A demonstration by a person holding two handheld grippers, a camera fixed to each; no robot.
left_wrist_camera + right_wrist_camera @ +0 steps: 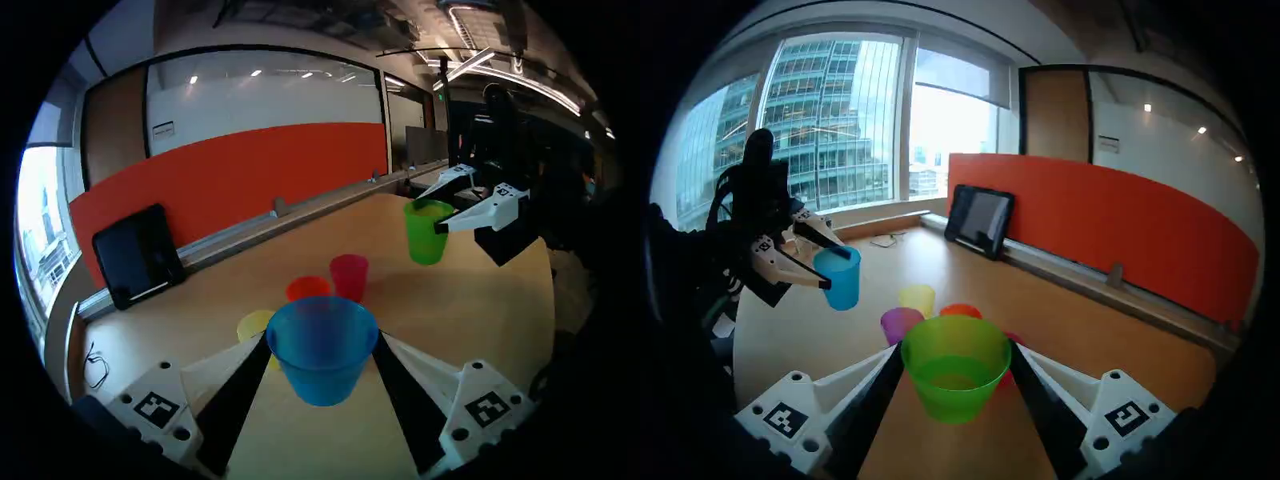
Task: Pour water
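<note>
Six cups in all, one of each colour, and two claws. The left claw (322, 342) is closed on the blue cup (322, 356), a finger pressed to each side just under the rim, and the cup is upright. The right claw (956, 352) grips the green cup (954, 380) in the same way, also upright. A darker band low inside the green cup looks like a little water, though the tinted wall makes that hard to be sure of. What the blue cup holds I cannot tell. The other four cups stand in a close cluster on the bench (480, 320): a red cup (350, 276), an orange cup (308, 288), a yellow cup (254, 324) and a purple cup (902, 324) (the purple one is seen from the right gripper view, just beside the yellow). Their insides are too small to read. The two held cups are well apart, with the cluster roughly between them. One black tablet (138, 254) leans against the orange partition (240, 172) at the far edge of the bench.
</note>
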